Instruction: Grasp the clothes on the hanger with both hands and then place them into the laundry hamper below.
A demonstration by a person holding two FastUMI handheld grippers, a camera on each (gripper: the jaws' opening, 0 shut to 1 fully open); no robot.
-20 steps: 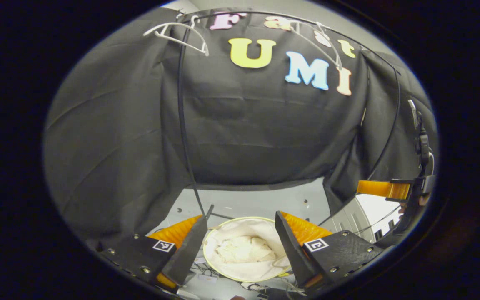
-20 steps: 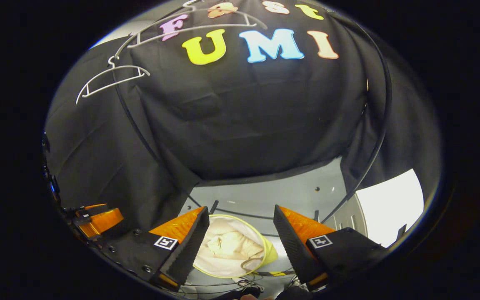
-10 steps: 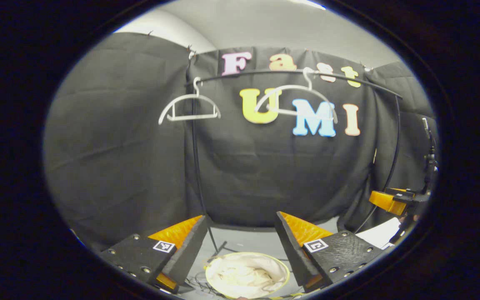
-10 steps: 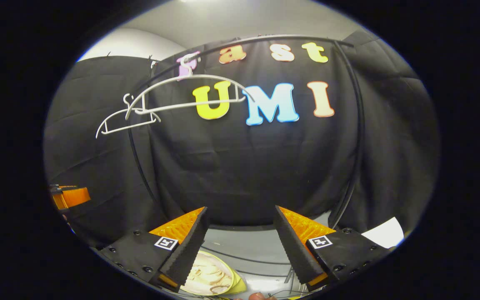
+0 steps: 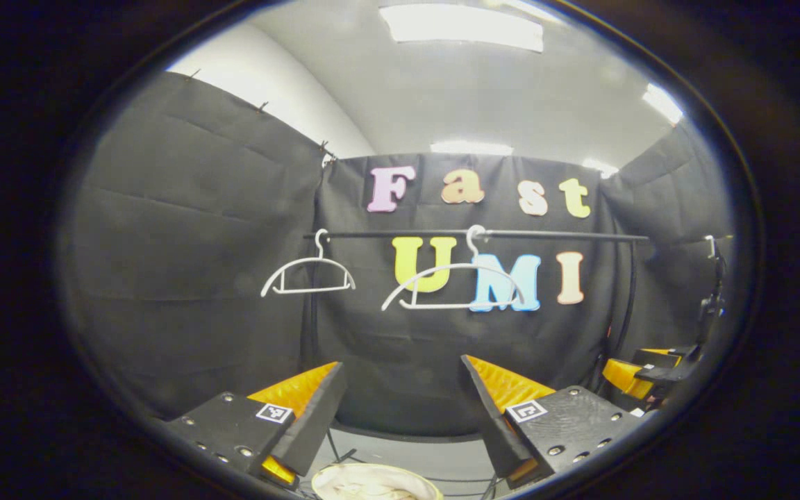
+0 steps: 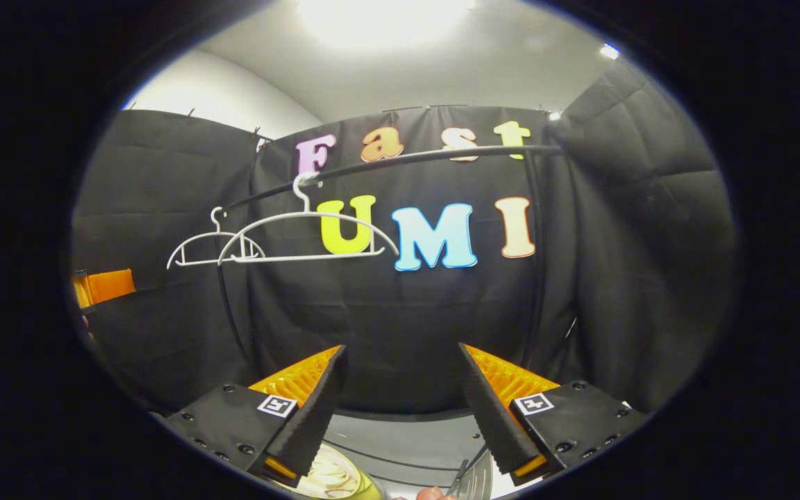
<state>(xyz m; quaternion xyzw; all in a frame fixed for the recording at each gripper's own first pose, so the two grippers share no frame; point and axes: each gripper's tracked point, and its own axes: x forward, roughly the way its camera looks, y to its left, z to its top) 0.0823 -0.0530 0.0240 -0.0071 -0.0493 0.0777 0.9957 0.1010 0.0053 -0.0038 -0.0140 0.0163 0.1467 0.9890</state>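
Two bare white hangers hang from a black rail point(image 5: 546, 235): one hanger point(image 5: 308, 276) at the rail's left end, the other hanger point(image 5: 452, 285) near its middle. In the right gripper view the same hangers point(image 6: 306, 236) overlap on the rail point(image 6: 442, 155). The round laundry hamper point(image 5: 372, 482) with cream clothes inside sits at the bottom edge, below my left gripper point(image 5: 403, 410), which is open and holds nothing. My right gripper point(image 6: 401, 403) is open and holds nothing too; the hamper's rim point(image 6: 334, 479) peeks out under its left finger. The right gripper point(image 5: 639, 371) also shows at the far right of the left gripper view.
Black cloth walls close the booth on three sides. The rail's upright posts point(image 6: 535, 264) stand left and right. A grey floor point(image 6: 407, 437) runs under the rail. The left gripper point(image 6: 101, 286) appears at the left edge of the right gripper view.
Both grippers have tilted up and lifted away from the hamper, which has slid to the bottom edge. The hangers and ceiling have come into the middle of the views. Both stay open.
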